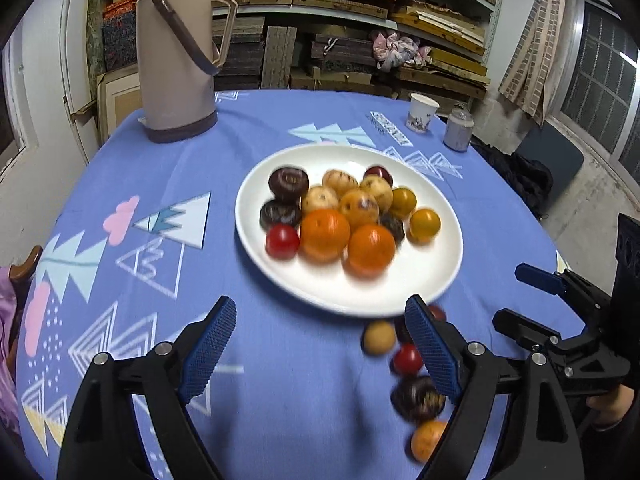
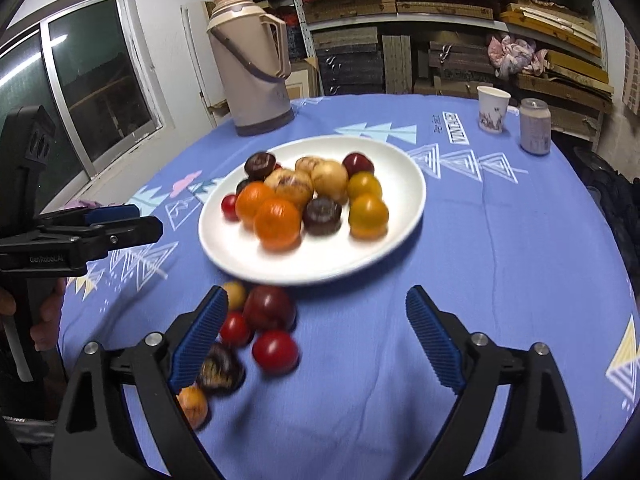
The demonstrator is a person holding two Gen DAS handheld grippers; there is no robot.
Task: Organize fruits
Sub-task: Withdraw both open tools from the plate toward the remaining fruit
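Blue ribbed fingers (image 2: 434, 340) of the right gripper (image 2: 316, 336) fill the bottom of the right wrist view, spread wide and holding nothing, hovering over the blue patterned tablecloth (image 2: 500, 240). Just beside its left-hand pad, in the lower left of that frame, lies the loose cluster still off the plate: a dark red plum-like fruit (image 2: 269, 307), two small red tomatoes (image 2: 275, 351) and (image 2: 235, 329), a dark brown ridged fruit (image 2: 220, 368), a small tan fruit (image 2: 234, 295) and a small orange one (image 2: 193, 406) partly hidden behind the finger. The white plate (image 2: 320, 264) sits in the middle of the frame, already loaded with two tangerines (image 2: 278, 224), yellow, tan and dark fruits; its near rim lies just beyond the cluster. The left gripper (image 1: 320, 344) is likewise spread apart and empty at the bottom of the left wrist view, with the same loose fruits at lower right, partly behind its right-hand finger. The step in hand looks like picking a stray fruit to add to the plate. The nearer red tomato seems the cleanest choice for the right gripper, since it stands a little apart from the rest. I would shift the gripper toward the lower left, straddle that one fruit alone, close gently because tomato skin is soft and round things roll, then set it on the bare near part of the plate. Motion blur hides the finer detail.
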